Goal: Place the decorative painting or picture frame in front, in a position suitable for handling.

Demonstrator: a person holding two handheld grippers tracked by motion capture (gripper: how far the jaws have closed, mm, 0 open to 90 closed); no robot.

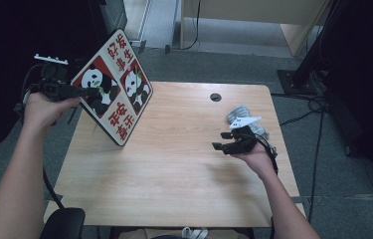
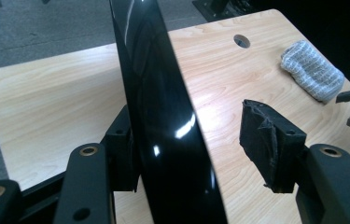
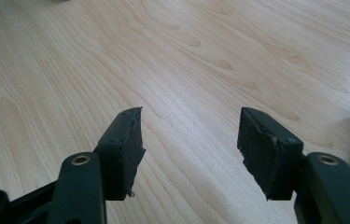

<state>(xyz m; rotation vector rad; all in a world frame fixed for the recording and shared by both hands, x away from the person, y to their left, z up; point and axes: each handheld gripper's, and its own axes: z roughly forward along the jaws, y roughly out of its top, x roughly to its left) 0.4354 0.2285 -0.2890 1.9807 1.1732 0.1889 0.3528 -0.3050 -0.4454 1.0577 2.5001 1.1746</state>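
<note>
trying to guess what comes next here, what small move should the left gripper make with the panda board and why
Probably close the left gripper fully on the panda board. The board's black edge lies against one jaw, but a gap shows to the other, and the board stands tilted on its lower edge on the table. The right gripper hovers open near the grey cloth, giving no support.

A square board (image 1: pixel 116 89) at the upper left of the high view shows four patches — two dark red with black-and-white pandas, two white with red Chinese characters. In the left gripper view its back (image 2: pixel 163 116) is glossy black. The table (image 1: pixel 174 159) is pale wood with a wavy grain. At right, a cloth (image 2: pixel 311 71) is grey-white — finely checked. Both grippers (image 1: pixel 226 141) (image 1: pixel 92 91) are black.
</note>
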